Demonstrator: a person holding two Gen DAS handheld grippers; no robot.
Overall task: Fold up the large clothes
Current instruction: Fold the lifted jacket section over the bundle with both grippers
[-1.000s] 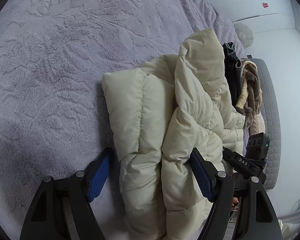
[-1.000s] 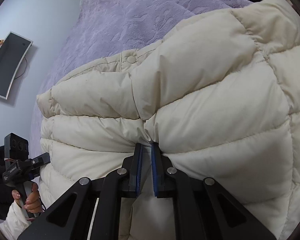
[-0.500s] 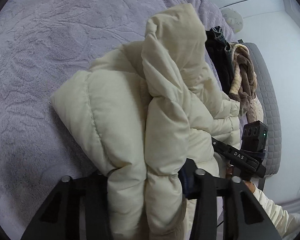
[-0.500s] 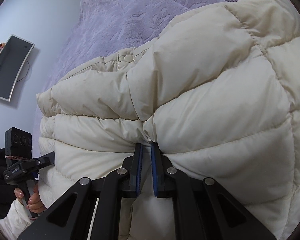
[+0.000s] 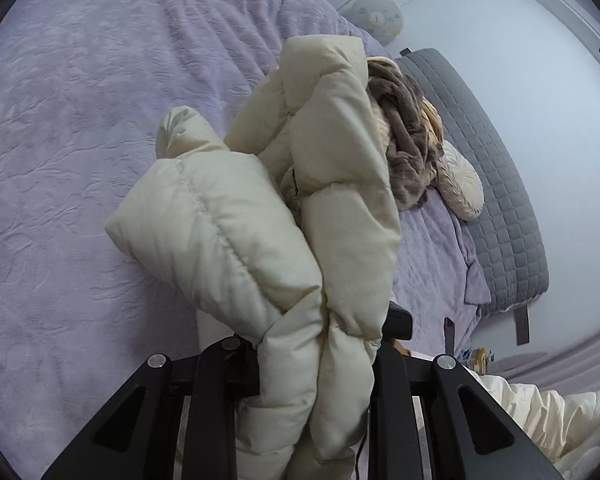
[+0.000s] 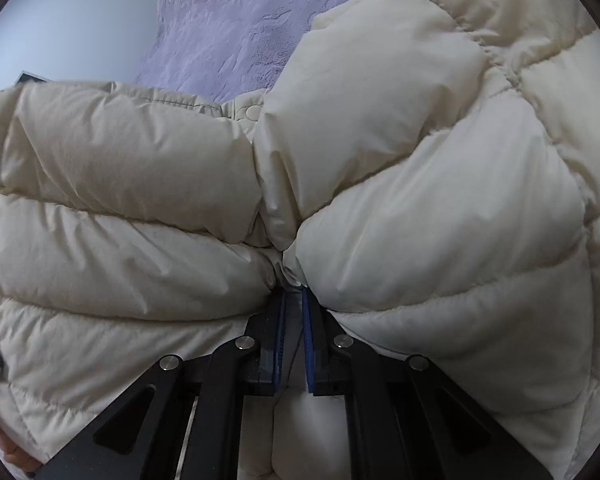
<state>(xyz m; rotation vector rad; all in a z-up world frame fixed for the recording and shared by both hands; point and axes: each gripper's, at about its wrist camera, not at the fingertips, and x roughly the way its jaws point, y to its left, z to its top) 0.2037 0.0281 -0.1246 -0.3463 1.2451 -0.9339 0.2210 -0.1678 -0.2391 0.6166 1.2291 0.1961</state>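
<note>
Nearest, in the left wrist view: left gripper (image 5: 316, 364) closing, fingers (image 5: 246, 368) pressing on a thick bunched fold of the cream puffer jacket (image 5: 260, 232). A second ago wide apart around that fold as it lay on the bed; now clamped and carrying it clear above the purple bedspread (image 5: 68, 128). Likely meaning: one side picked up, ready to be swung across for the next fold. Left gripper angled downward, rolled slightly. In the right wrist view: right gripper (image 6: 294, 320) clenched tight on a pinch of the same jacket at a quilted seam, steeply tilted down, unmoved. Farther off, toward the head of the bed: brown crumpled garment (image 5: 408, 144), round cream cushion (image 5: 460, 184), grey quilted headboard (image 5: 492, 168).
</note>
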